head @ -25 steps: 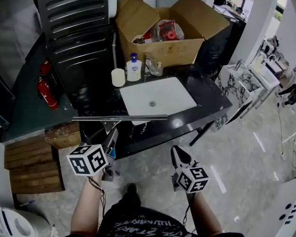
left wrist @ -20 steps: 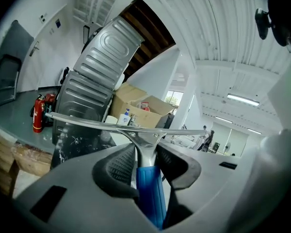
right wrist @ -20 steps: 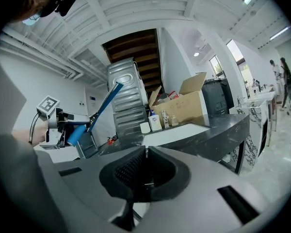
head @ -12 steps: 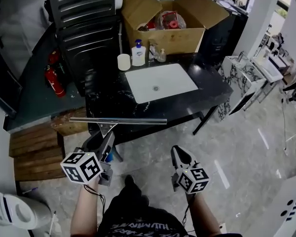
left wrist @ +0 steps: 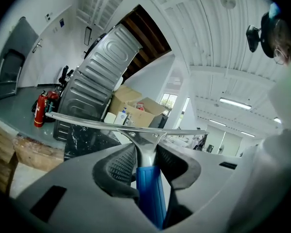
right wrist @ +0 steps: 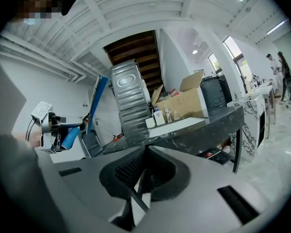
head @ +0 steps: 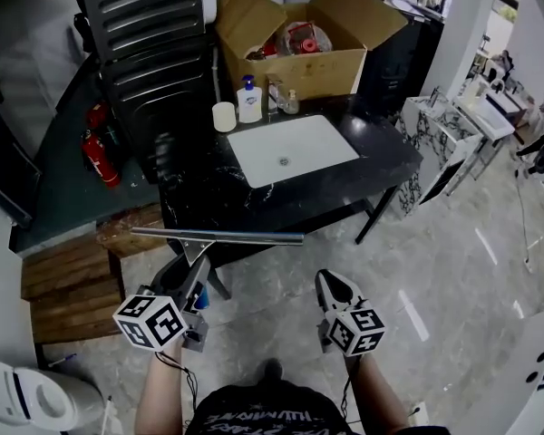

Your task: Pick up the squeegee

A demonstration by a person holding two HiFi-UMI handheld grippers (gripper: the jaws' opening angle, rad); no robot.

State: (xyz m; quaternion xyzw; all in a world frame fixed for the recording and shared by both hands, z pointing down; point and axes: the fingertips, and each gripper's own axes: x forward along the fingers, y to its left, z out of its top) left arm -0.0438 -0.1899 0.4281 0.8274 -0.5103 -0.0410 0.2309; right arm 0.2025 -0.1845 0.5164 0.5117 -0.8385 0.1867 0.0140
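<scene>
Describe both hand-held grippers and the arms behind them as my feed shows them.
Both the left hand-held gripper and the right hand-held gripper have grey bodies tapering to two jaws with dark ribbed pads. Each carries a white cube with black square markers and a thin black cable. No sleeves reach the forearms; the shirt is black with white lettering.

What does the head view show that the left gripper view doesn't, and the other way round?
Only the head view: the right gripper and the person's forearms. Only the left gripper view: ceiling lights and, up close, the left gripper's jaws clamped on the squeegee's blue handle. Both: the squeegee's long blade, the red fire extinguisher, the cardboard box.
</scene>
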